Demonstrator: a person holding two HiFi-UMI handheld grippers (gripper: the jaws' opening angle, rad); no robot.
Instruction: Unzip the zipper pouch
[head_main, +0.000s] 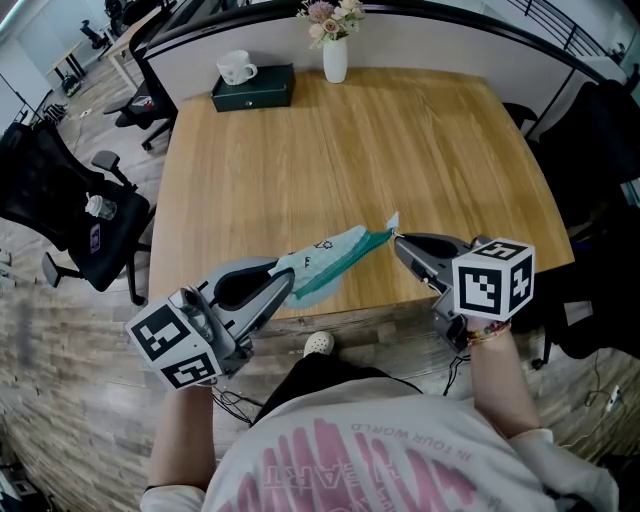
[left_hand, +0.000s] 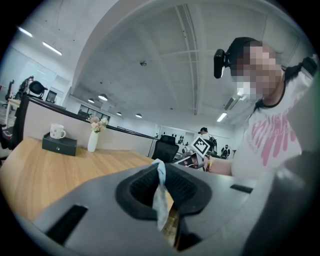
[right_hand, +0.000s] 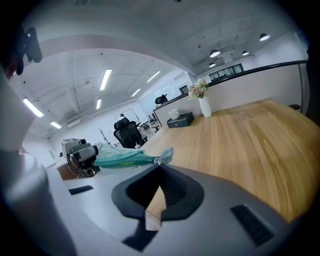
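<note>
The pouch (head_main: 330, 258) hangs stretched above the counter's (head_main: 350, 150) near edge. The left gripper (head_main: 285, 283) has its fingers clamped on one end. The right gripper (head_main: 399, 240) has its fingers closed on the pull (right_hand: 159, 161), by the very tips. So thin a hold may slip off when tugged.

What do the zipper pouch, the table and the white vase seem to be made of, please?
Zipper pouch: looks like soft matte fabric, pale with teal edging; it creases and bends limply.
Table: wood or wood-look laminate, with light grain lines and a slight sheen; I cannot tell which.
Vase: smooth and white, probably glazed ceramic, though it shows too small to be sure.
</note>
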